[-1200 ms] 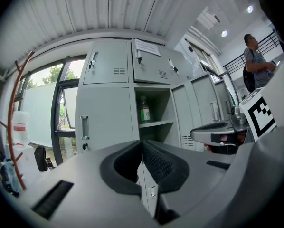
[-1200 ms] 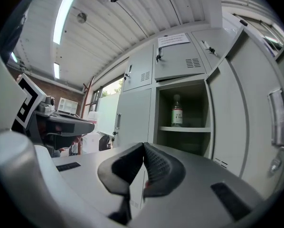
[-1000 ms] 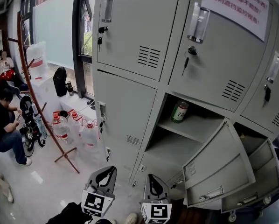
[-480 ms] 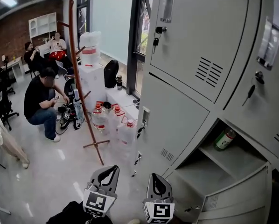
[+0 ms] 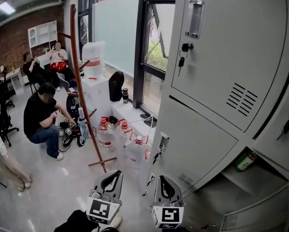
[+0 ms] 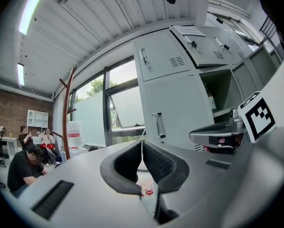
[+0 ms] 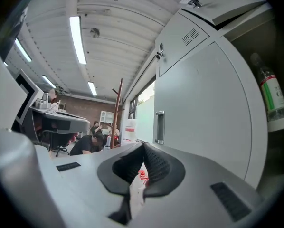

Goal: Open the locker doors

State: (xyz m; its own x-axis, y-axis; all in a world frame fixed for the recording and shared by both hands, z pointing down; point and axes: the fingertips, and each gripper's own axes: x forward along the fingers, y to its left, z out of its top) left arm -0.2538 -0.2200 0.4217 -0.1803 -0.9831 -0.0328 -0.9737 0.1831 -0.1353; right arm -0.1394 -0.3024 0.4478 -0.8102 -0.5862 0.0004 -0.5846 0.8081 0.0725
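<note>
The closed locker door is seen just ahead and right of both claws, with its recessed handle just above the right gripper. That and the left gripper are clenched empty. The handle may be bumped, not hooked, unless jaws are parted.

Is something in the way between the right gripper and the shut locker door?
Nothing visible is. The right hand-held gripper faces the shut door across bare space; the water jugs stand off to the side.
</note>
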